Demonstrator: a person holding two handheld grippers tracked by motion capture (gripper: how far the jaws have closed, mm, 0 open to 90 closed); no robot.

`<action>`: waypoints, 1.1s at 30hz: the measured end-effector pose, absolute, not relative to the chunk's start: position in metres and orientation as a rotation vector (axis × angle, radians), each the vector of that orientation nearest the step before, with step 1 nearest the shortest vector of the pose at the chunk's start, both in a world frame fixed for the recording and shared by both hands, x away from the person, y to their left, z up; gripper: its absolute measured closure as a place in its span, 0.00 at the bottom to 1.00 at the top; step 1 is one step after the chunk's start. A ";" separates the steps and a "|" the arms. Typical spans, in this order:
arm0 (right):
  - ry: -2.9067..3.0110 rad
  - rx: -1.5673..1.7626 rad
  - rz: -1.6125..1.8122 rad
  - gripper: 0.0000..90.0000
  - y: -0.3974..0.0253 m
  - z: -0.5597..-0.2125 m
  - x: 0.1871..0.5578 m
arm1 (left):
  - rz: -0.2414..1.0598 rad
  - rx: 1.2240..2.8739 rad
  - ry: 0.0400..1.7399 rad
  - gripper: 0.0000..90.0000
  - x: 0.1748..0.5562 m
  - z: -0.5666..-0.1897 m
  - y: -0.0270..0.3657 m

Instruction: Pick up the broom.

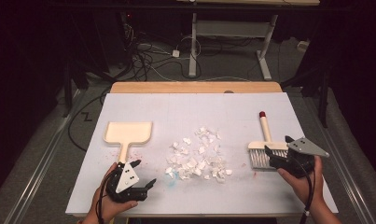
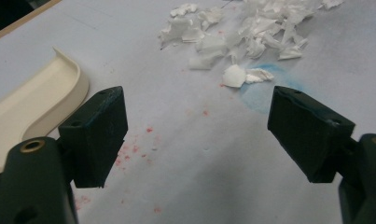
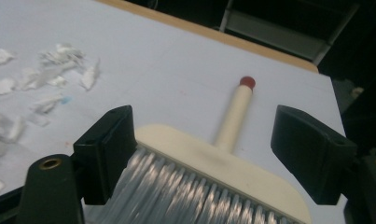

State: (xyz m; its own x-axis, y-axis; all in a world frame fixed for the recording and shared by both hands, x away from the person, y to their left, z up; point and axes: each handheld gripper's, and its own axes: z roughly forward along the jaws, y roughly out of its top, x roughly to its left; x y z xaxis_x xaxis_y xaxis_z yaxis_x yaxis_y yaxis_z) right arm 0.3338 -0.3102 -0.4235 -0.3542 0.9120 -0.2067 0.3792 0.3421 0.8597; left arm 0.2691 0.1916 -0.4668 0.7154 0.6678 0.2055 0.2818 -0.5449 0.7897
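Observation:
A cream dustpan (image 1: 128,132) lies at the left of the white table sheet (image 1: 195,109), handle toward me; its curved rim shows as the dustpan (image 2: 34,105) in the left gripper view. A pile of white paper scraps (image 1: 198,154) sits mid-table, seen too as the scraps (image 2: 244,32). A cream brush (image 1: 265,144) with a red-tipped handle lies at the right. My left gripper (image 1: 145,173) is open just below the dustpan handle. My right gripper (image 1: 277,143) is open, its jaws straddling the brush head (image 3: 223,172) over the bristles, not touching that I can tell.
Faint red and blue stains (image 2: 134,147) mark the sheet near the left gripper. The wooden table edge (image 1: 195,87) runs along the far side. Beyond it are a dark floor with cables (image 1: 148,58) and a white stand (image 1: 193,42).

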 end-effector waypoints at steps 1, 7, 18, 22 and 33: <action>1.895 1.137 0.937 0.21 -0.311 -0.424 0.338 | 0.635 2.144 0.720 0.21 0.269 -0.467 0.192; 1.885 1.189 0.927 0.20 -0.319 -0.417 0.366 | 0.625 2.140 0.736 0.21 0.267 -0.466 0.192; 2.099 1.453 0.709 0.39 -0.324 -0.435 0.438 | 0.628 2.150 0.724 0.22 0.268 -0.468 0.191; 2.121 1.564 0.592 0.43 -0.316 -0.448 0.461 | 0.631 2.162 0.715 0.22 0.267 -0.468 0.189; 2.153 1.707 0.511 0.68 -0.314 -0.446 0.487 | 0.630 2.144 0.688 0.22 0.263 -0.466 0.188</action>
